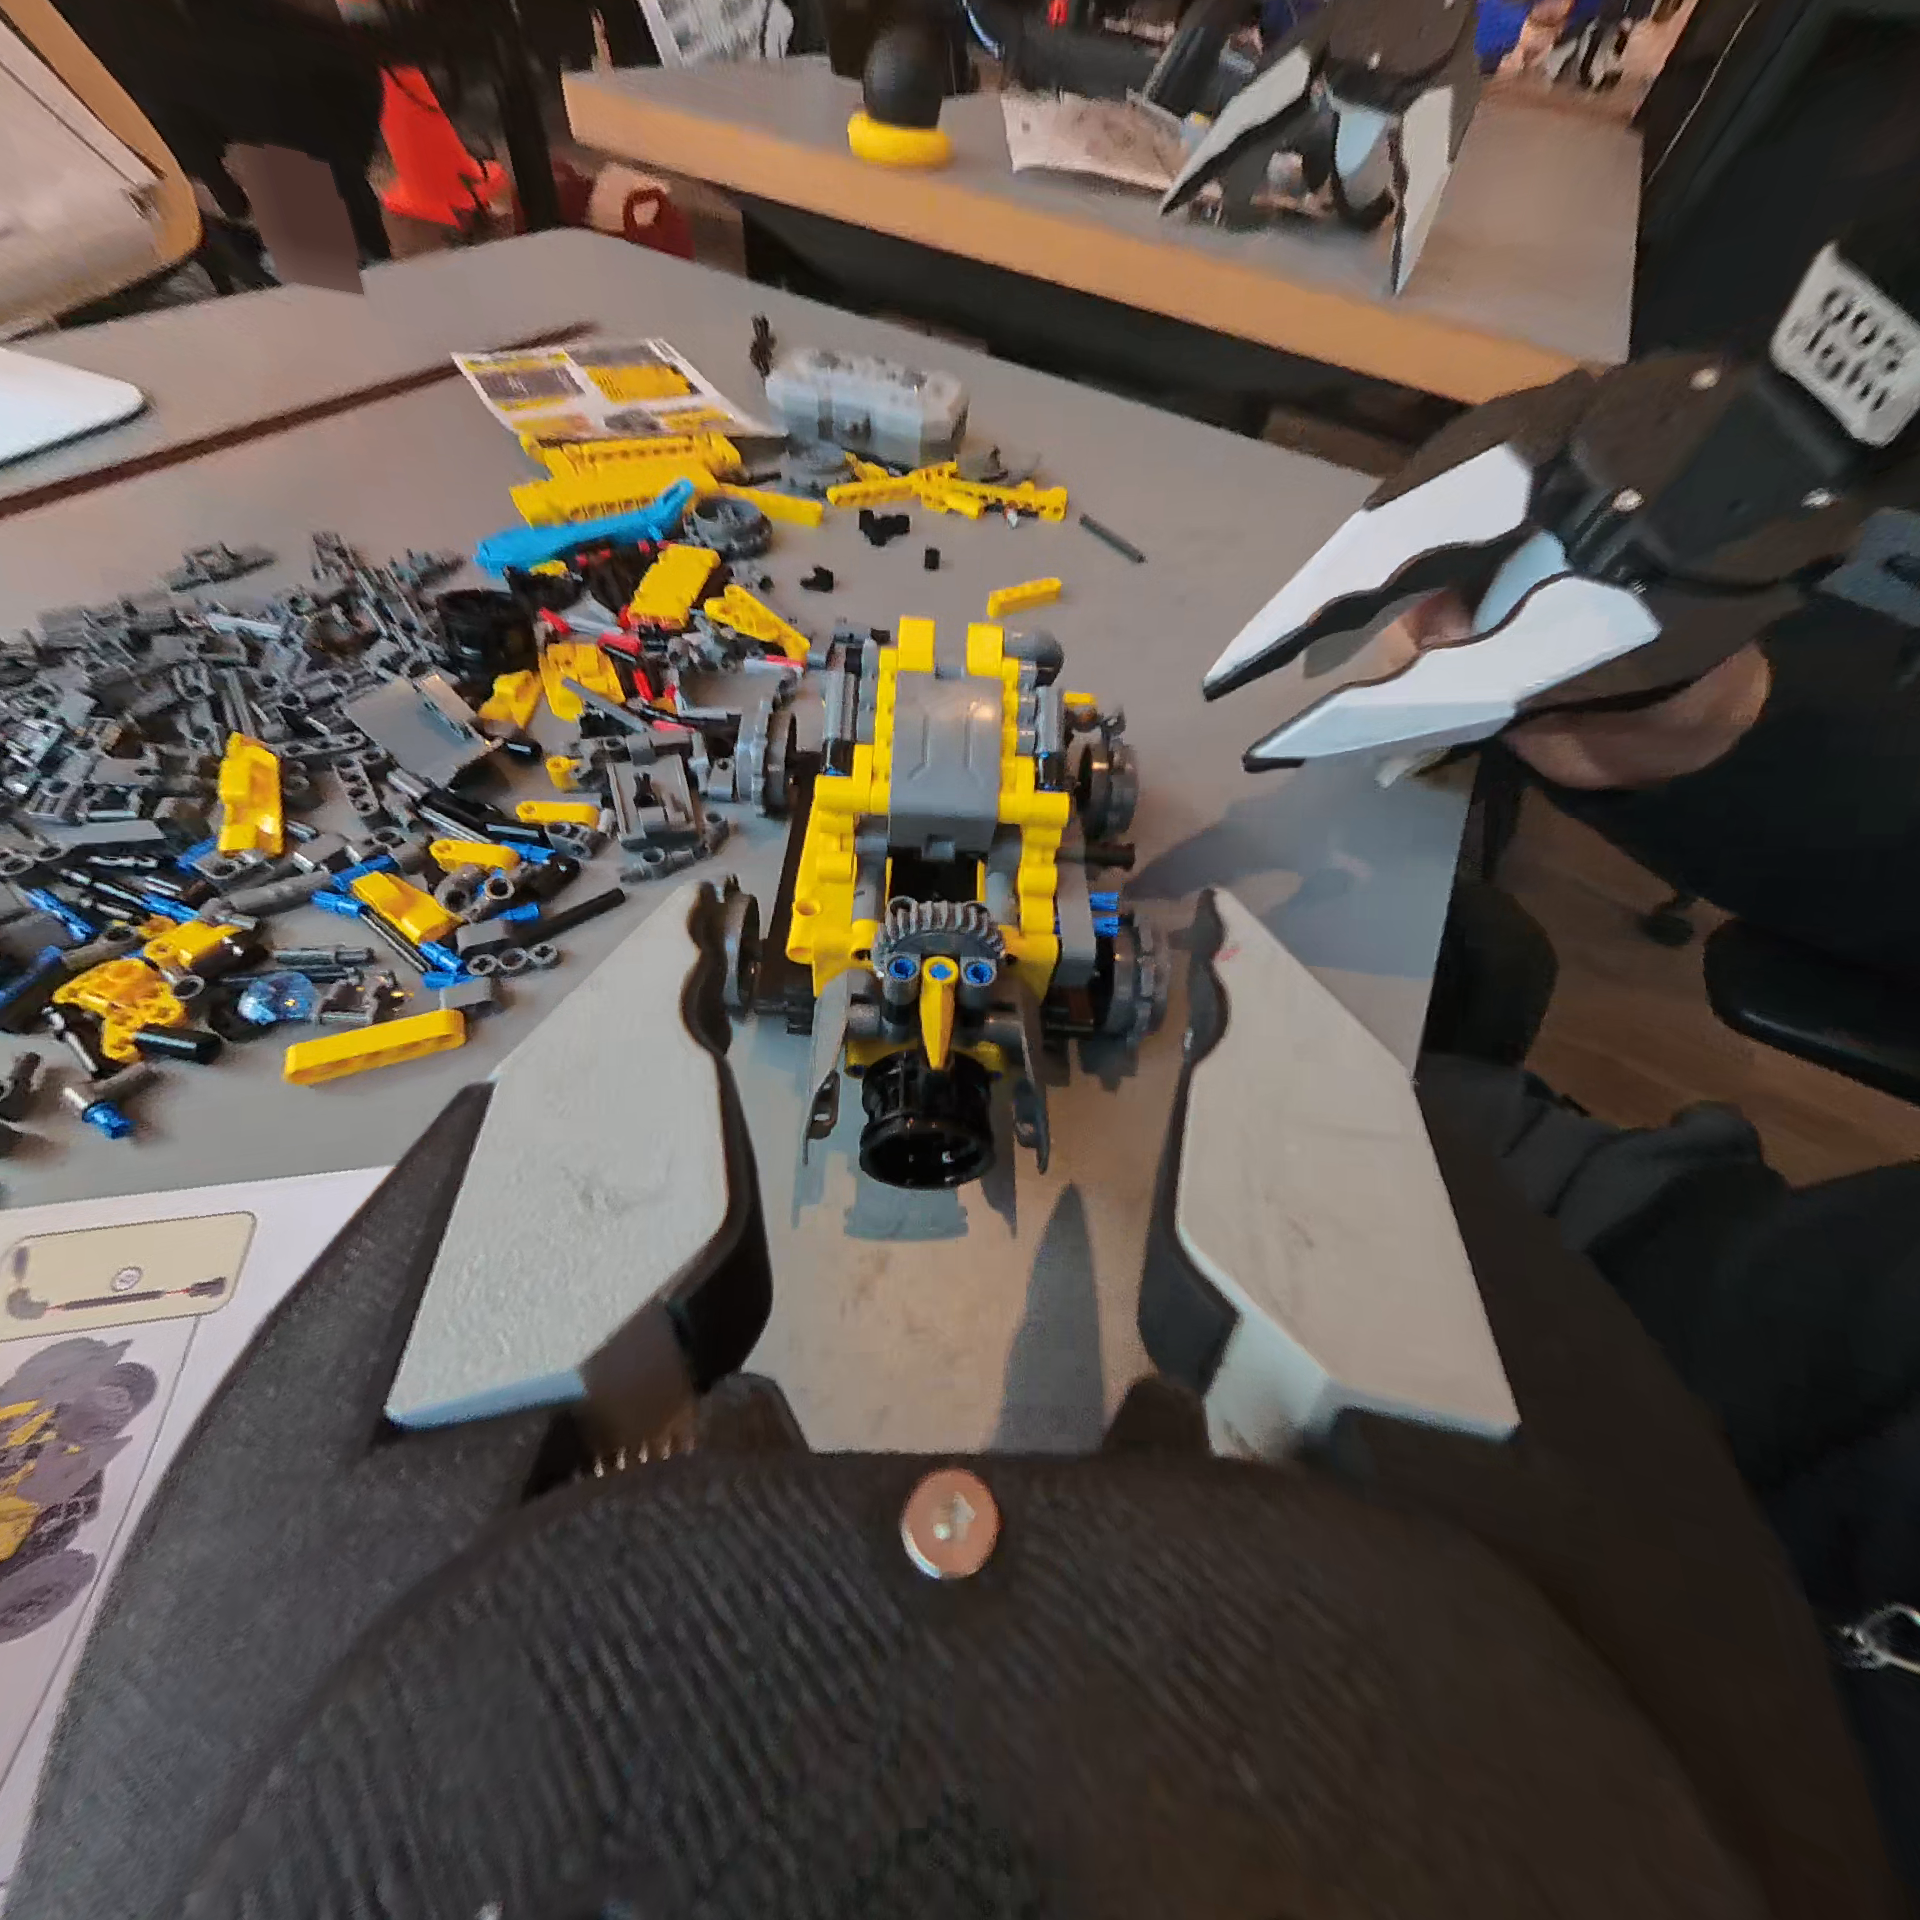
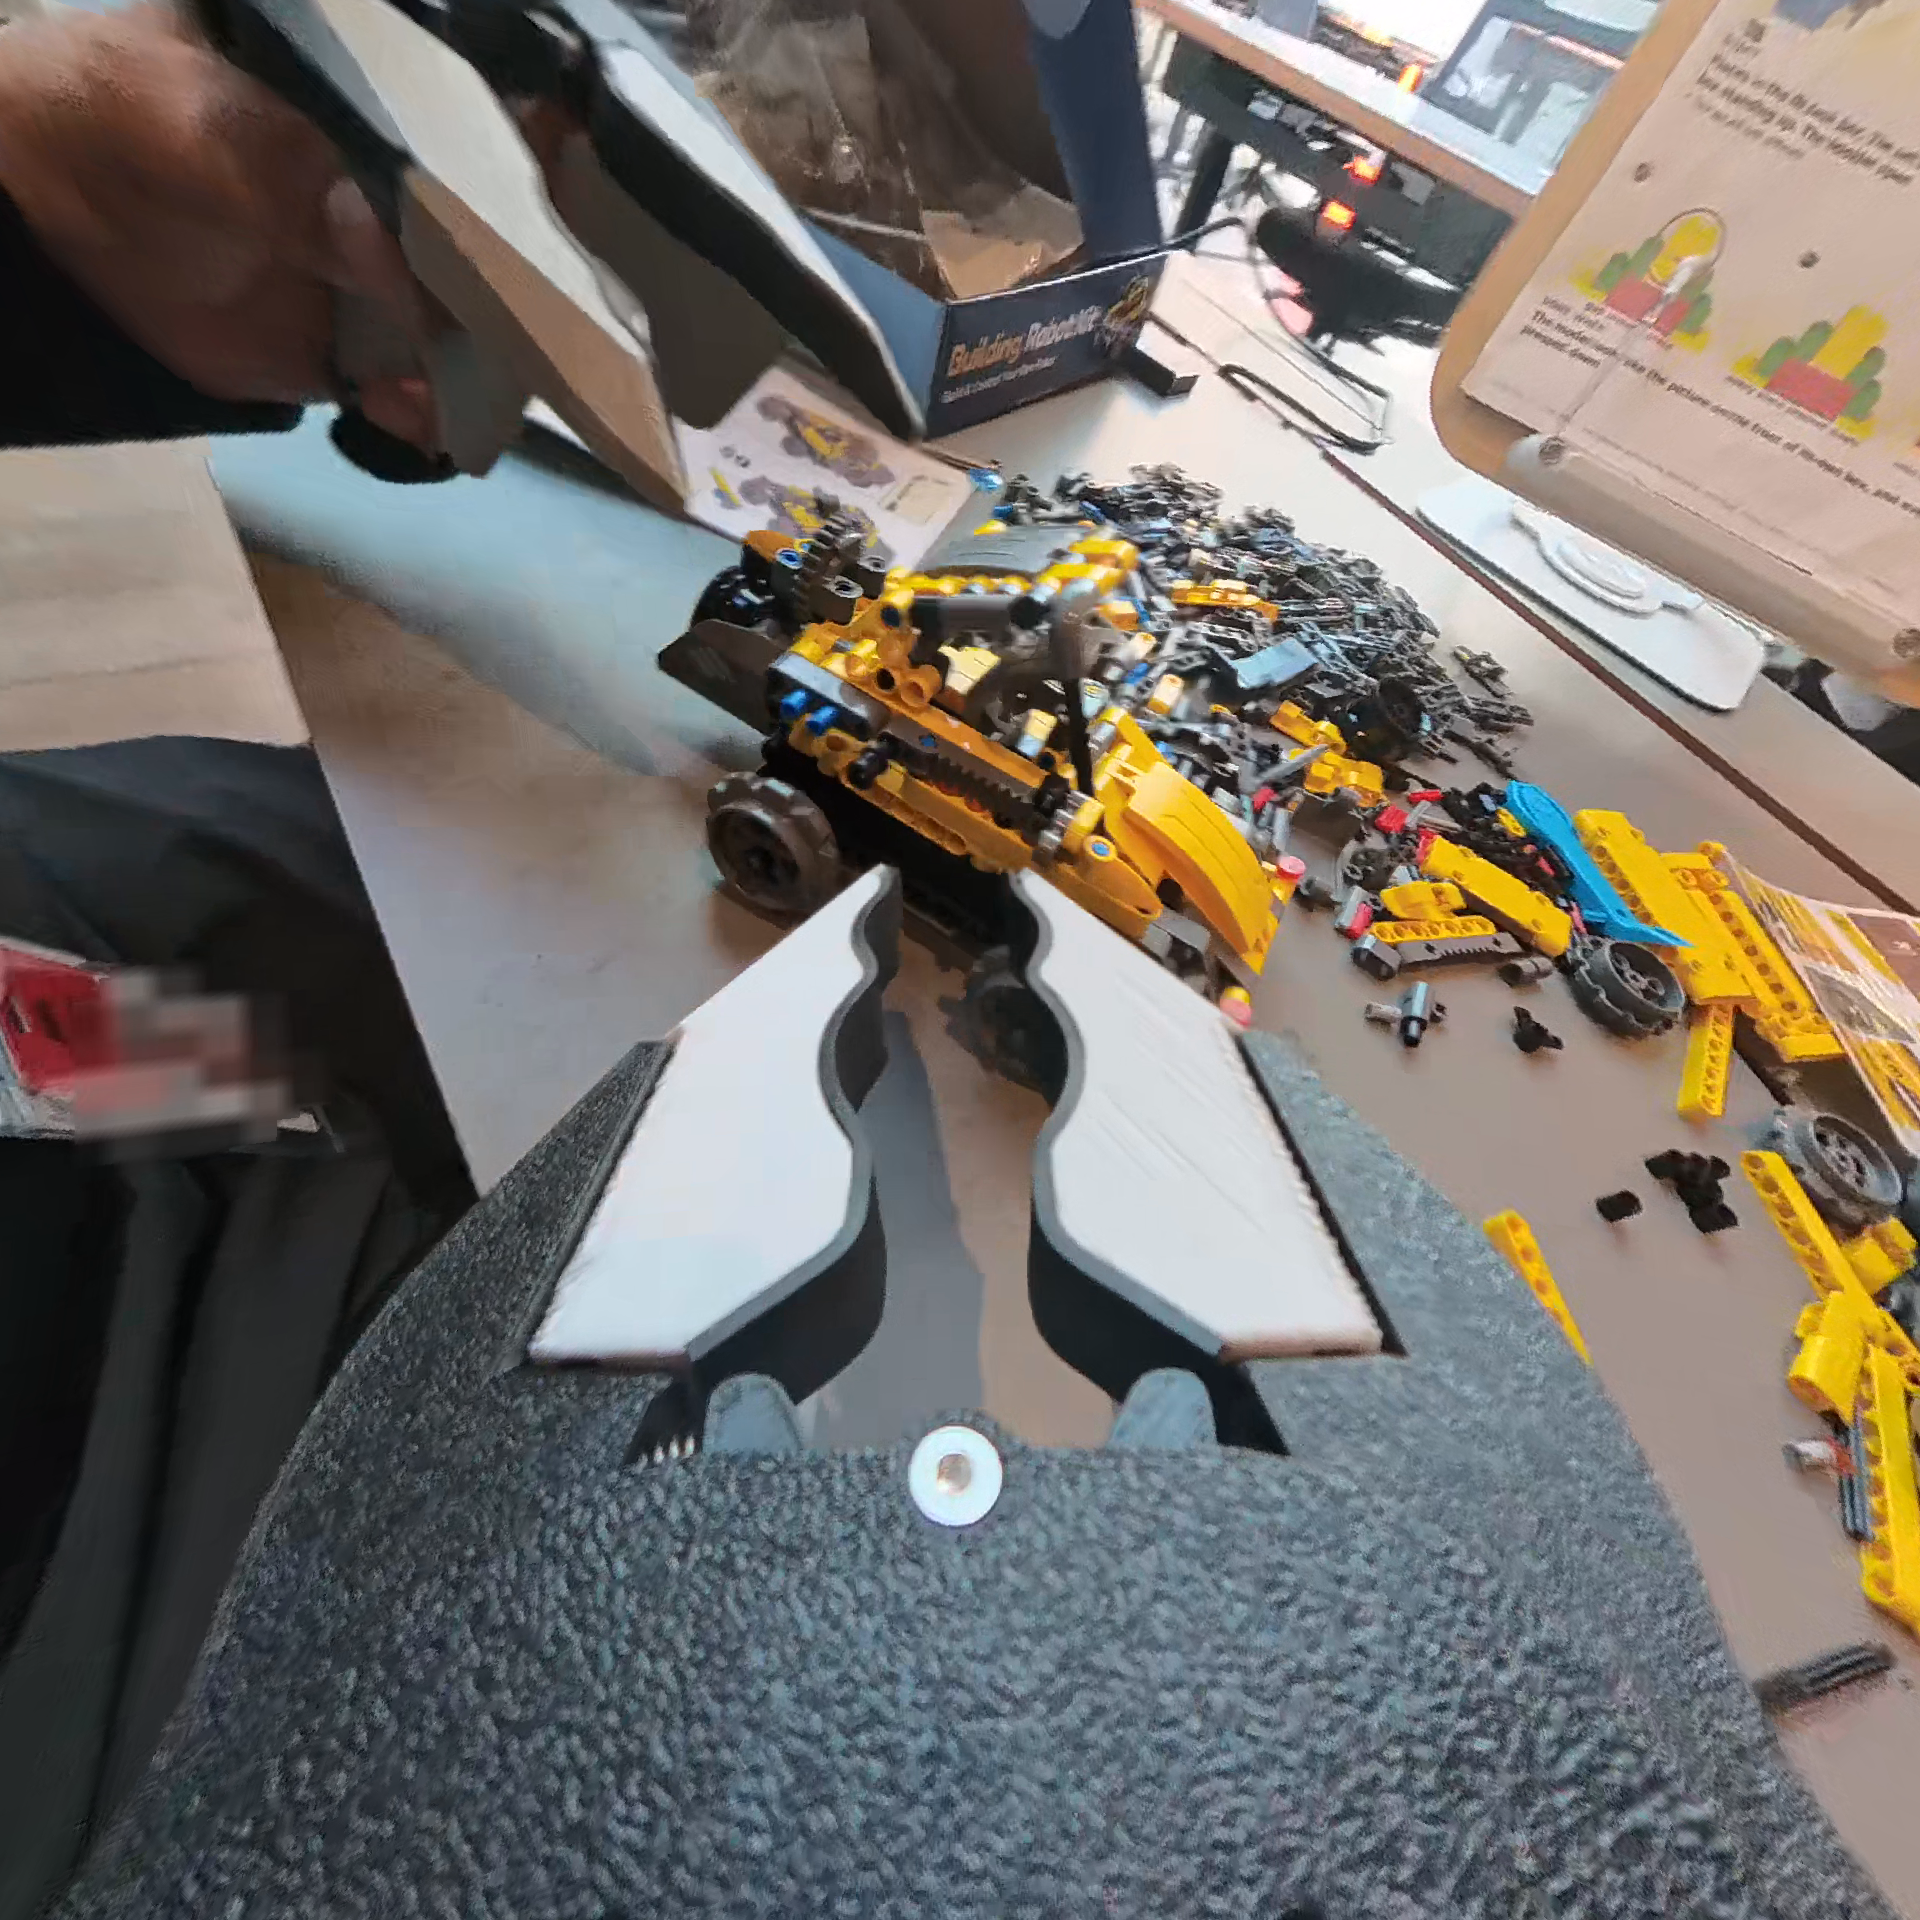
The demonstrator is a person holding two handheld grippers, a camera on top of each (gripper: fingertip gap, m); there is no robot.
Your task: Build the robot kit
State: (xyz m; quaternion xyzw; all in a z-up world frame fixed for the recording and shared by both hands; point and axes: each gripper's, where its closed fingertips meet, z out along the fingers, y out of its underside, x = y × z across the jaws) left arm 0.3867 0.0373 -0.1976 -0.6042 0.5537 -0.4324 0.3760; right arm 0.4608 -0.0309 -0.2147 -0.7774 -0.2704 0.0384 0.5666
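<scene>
A partly built yellow and grey brick car (image 1: 935, 810) stands on the grey table (image 1: 1278, 831). It has a black wheel hub (image 1: 925, 1132) at its near end. My left gripper (image 1: 961, 914) is wide open and empty. Its fingertips flank the car's near end without touching it. My right gripper (image 2: 954, 883) is open by a narrow gap and empty, with its tips just short of the car's side (image 2: 987, 748). In the left wrist view it hovers to the right of the car (image 1: 1231, 724). The left gripper (image 2: 784, 447) shows above the car's far end in the right wrist view.
A heap of loose grey, yellow and blue parts (image 1: 312, 779) lies beside the car; it also shows in the right wrist view (image 2: 1351, 644). An instruction booklet (image 1: 94, 1403), a sticker sheet (image 1: 592, 384), a grey battery box (image 1: 868, 405) and a dark blue box (image 2: 1039, 332) lie around. The table edge (image 1: 1444, 987) is close on the right.
</scene>
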